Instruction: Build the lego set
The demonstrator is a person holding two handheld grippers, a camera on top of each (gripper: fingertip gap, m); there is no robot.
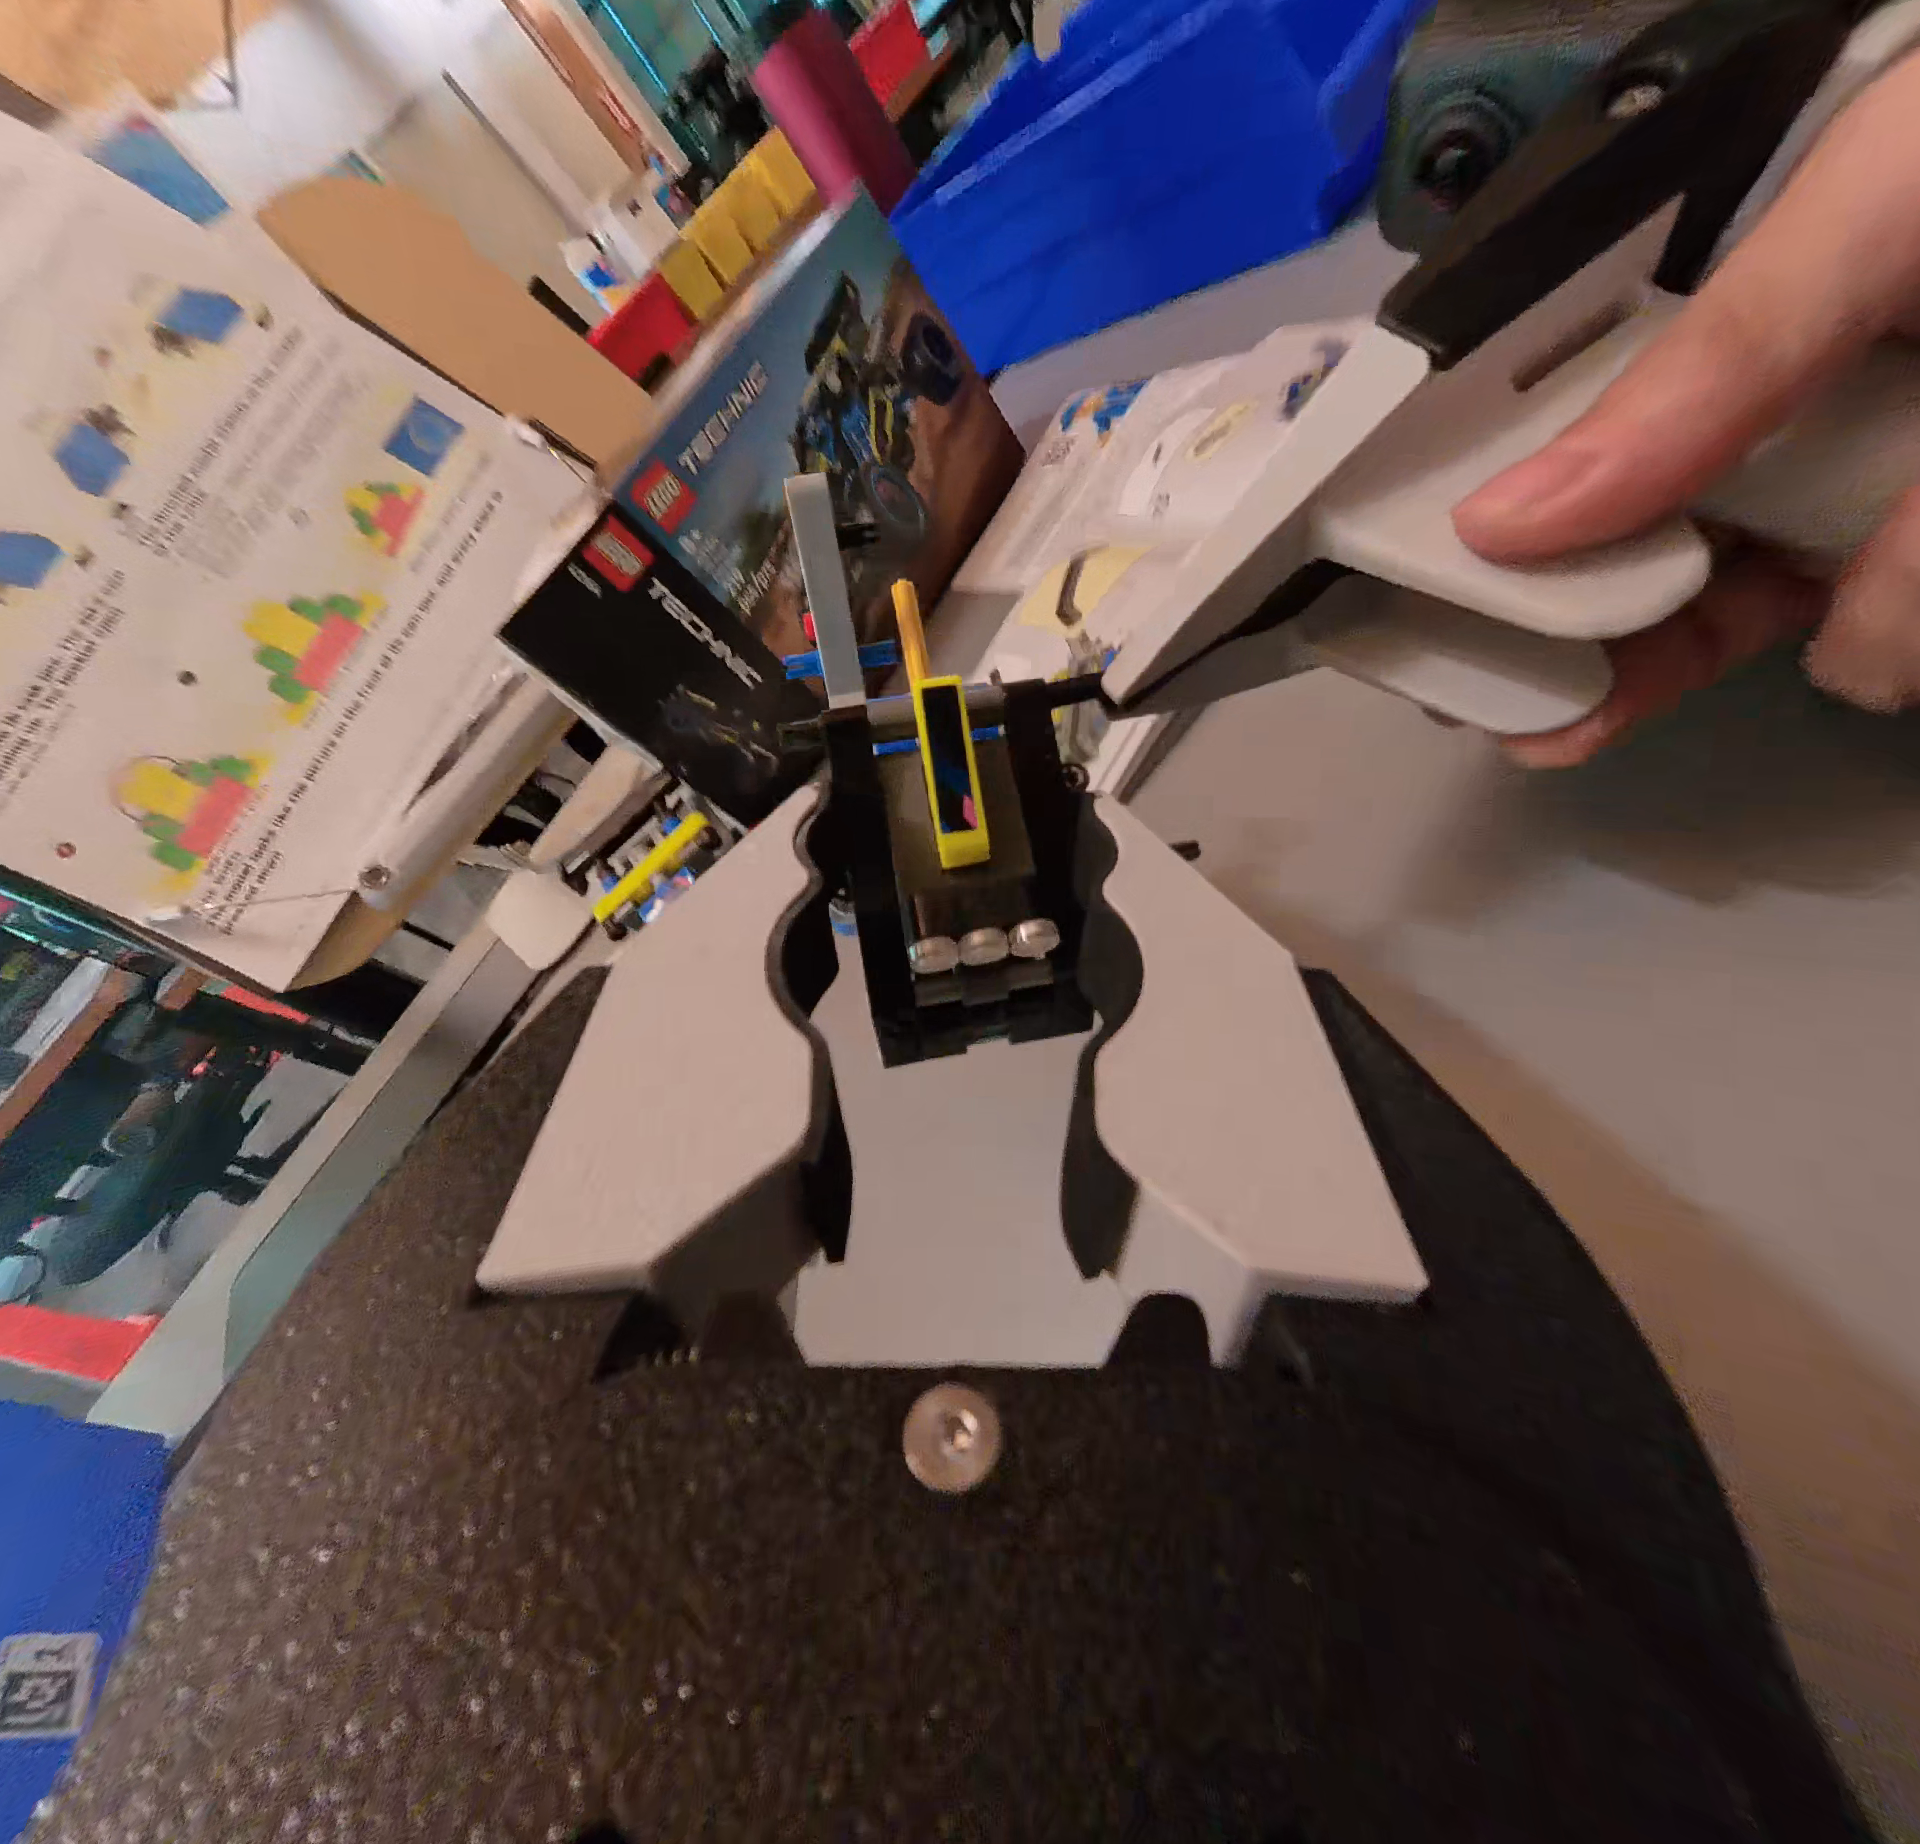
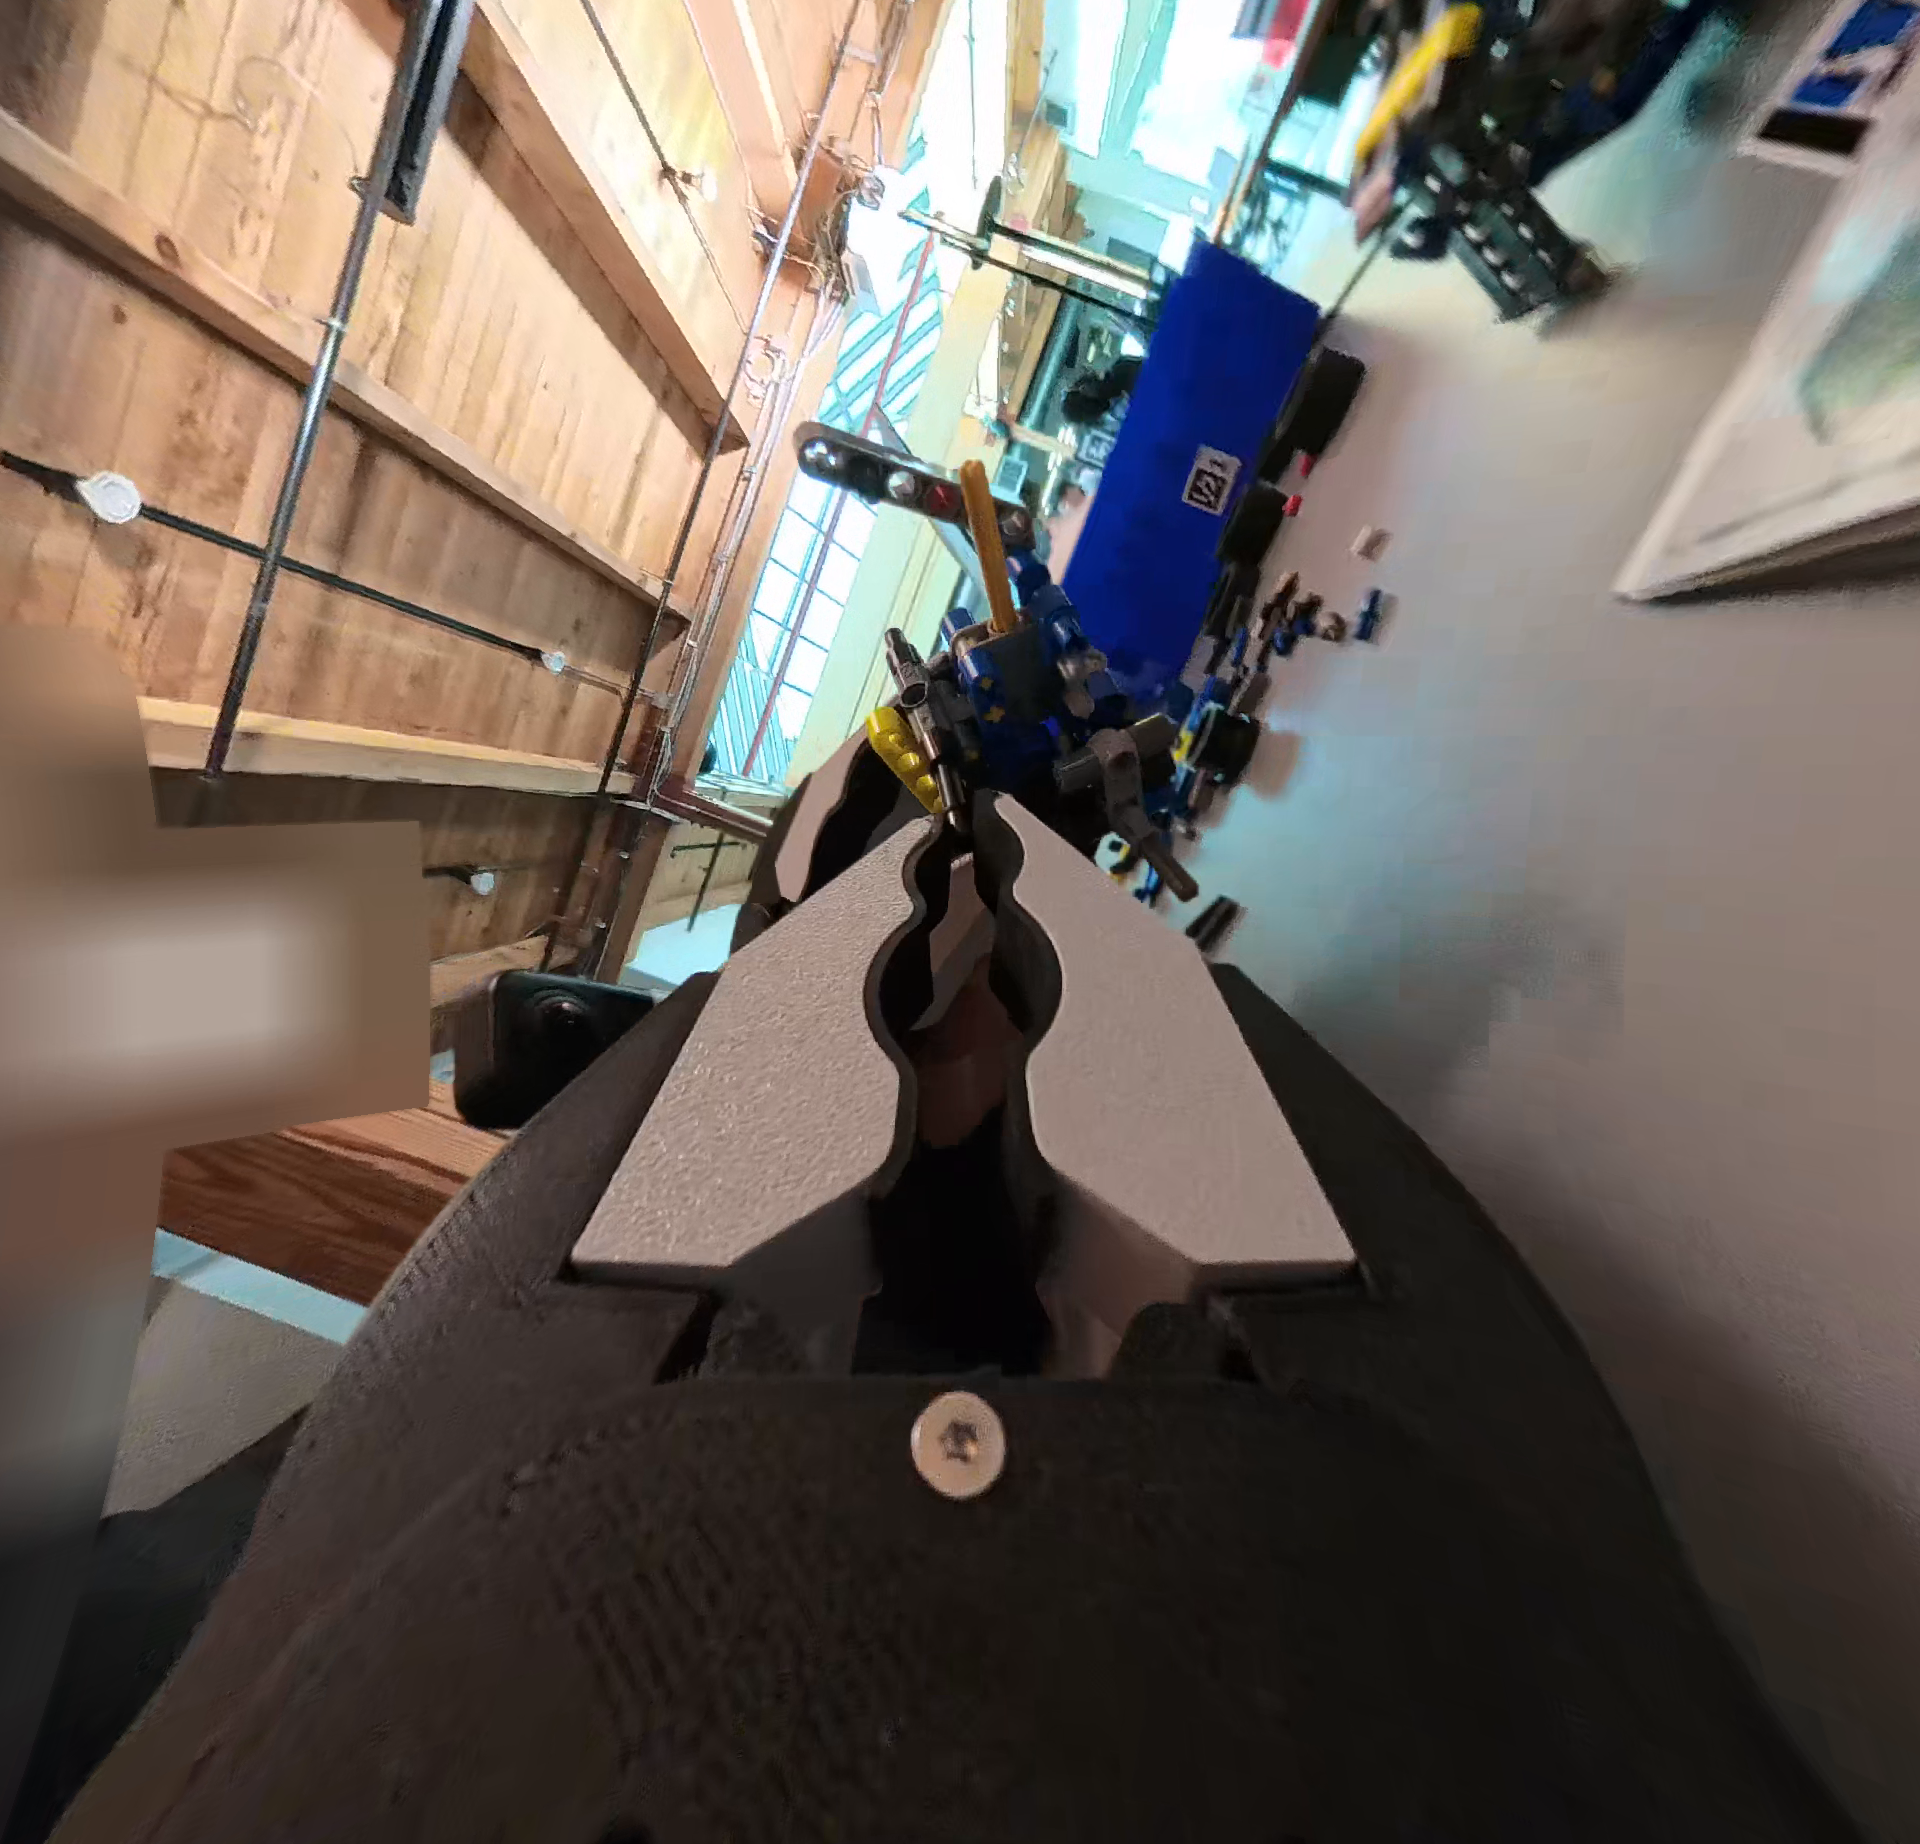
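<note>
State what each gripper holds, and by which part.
Left gripper: the black brick-built model, clamped across its black side beams. Right gripper: jaws closed on the thin black axle sticking out of that model's side.

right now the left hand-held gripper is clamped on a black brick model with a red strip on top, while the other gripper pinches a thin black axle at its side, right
Nearly. The strip on top is yellow, not red, as the left wrist view shows. The rest stands: the left hand-held gripper is clamped on the black brick model, and the right hand-held gripper pinches the thin black axle.
</note>
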